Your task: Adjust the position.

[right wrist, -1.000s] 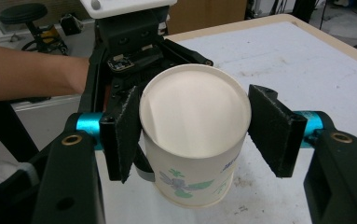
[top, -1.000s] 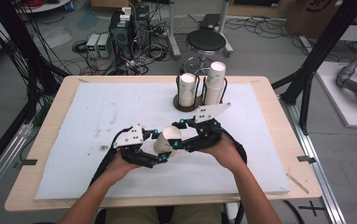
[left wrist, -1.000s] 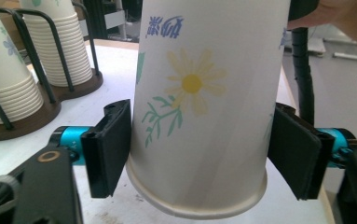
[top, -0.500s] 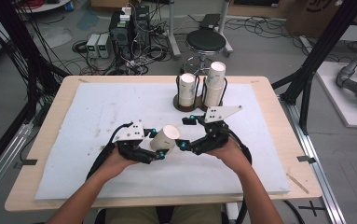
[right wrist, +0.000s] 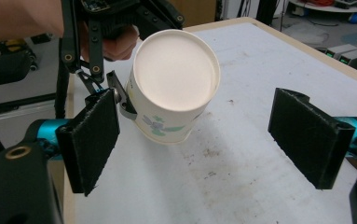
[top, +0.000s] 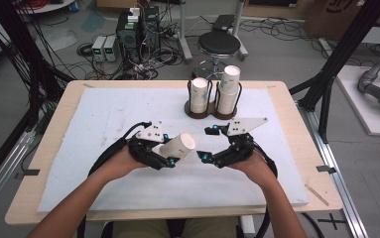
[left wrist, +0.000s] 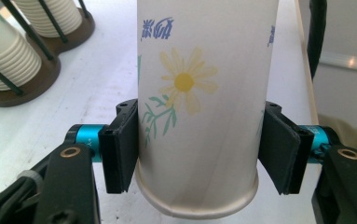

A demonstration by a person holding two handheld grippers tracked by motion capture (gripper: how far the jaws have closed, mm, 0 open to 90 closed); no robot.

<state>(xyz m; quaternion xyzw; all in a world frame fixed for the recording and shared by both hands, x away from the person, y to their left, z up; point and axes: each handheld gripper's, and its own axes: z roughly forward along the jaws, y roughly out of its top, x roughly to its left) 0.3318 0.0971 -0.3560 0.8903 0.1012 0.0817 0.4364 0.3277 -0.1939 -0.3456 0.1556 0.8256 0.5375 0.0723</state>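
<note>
Bright even light, soft shadows, sharp

overhead forward-down, claw close-ups, shared cup (top: 177,145)

The paper cup (left wrist: 204,107) looks matt and smooth, with a printed daisy and a rolled rim. The left gripper (left wrist: 204,154) has matt black plastic jaws on glossy anodised blue metal fittings. The right gripper (right wrist: 204,135) carries rough, foam-like black pads. The table (top: 296,124) is pale wood under a white, slightly stained matt sheet.
</note>
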